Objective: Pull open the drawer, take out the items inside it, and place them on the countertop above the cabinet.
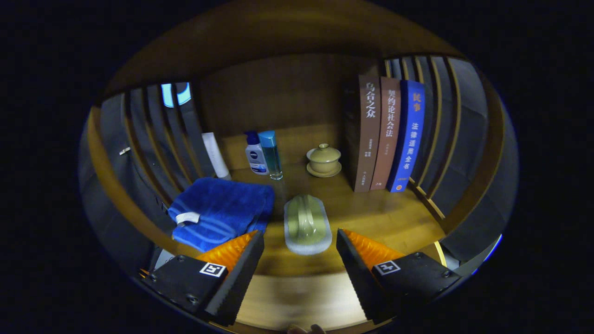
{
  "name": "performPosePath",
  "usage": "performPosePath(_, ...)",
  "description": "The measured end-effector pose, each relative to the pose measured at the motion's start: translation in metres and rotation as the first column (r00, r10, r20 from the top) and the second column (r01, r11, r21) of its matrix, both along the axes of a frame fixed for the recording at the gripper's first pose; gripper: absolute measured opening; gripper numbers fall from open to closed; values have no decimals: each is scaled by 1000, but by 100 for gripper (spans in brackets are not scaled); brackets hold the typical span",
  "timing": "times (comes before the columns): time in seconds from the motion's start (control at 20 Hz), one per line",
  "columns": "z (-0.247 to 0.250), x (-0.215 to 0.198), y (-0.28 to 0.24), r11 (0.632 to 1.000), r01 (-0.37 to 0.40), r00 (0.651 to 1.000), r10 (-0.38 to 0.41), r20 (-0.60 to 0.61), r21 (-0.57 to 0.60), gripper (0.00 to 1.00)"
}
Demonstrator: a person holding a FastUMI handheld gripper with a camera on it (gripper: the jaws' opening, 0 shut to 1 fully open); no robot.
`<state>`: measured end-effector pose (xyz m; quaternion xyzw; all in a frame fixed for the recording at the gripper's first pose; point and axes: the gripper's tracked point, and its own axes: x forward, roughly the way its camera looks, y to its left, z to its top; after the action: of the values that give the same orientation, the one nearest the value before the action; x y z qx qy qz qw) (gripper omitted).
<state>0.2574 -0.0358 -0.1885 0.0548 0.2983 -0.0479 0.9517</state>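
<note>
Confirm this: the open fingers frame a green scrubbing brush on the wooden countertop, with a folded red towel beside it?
Not quite. In the gripper view the folded towel is blue, not red. The rest holds: the open fingers frame the green scrubbing brush on the wooden countertop.

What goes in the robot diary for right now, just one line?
tongs: open | brush: on countertop, just ahead, untouched | towel: beside brush

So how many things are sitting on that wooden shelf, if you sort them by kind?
Books: 3
Bottles: 2
Tube: 1
Towel: 1
Lidded cup on a saucer: 1
Scrub brush: 1
Total: 9

The tongs are open and empty, with the scrub brush just ahead, between the fingers.
</note>
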Motion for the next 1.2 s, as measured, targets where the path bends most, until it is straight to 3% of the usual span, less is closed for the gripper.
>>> performPosePath(0.35,45,-112,12,999,12,956,-23,291,38,100)
performPosePath(0.75,-7,-239,11,999,44,914,-42,403,4,100)
performPosePath(0.95,-52,-263,16,998,56,931,-53,361,2,99)
performPosePath(1.2,-92,-254,22,999,29,948,-21,319,-20,99)
